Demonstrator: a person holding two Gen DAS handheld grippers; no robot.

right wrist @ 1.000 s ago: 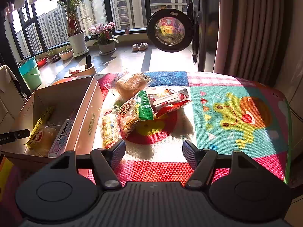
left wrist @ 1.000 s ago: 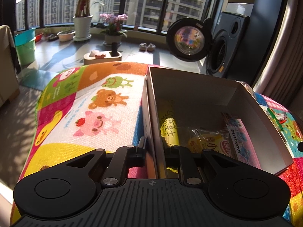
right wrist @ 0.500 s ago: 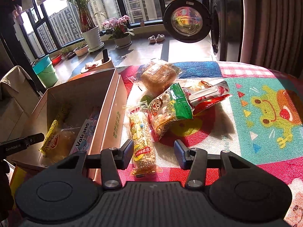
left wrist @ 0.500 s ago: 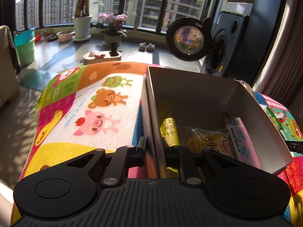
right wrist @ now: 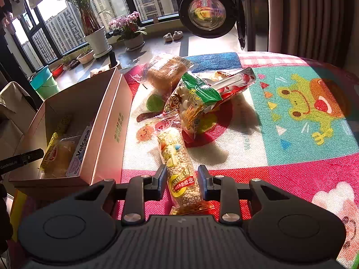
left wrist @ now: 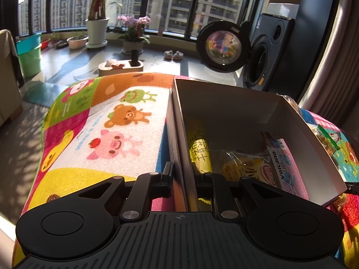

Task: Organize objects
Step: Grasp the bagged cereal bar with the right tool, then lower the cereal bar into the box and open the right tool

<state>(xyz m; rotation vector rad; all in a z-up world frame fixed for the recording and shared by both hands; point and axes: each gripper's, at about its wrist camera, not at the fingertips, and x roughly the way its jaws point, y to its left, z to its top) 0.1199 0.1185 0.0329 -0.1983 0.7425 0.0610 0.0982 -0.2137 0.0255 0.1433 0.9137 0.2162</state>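
The right gripper (right wrist: 182,180) has closed in, open jaws now straddling a clear, grain-filled puffed-rice bar (right wrist: 179,168); the left gripper (left wrist: 183,176) clamps the cardboard box (left wrist: 177,134) wall.

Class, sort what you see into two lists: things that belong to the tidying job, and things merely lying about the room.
Belongs to the job:
cardboard box
puffed rice bar
green snack bag
bread packet
Volcano packet
right gripper
left gripper

Just lying about:
washing machine
potted flowers
slippers
green bucket
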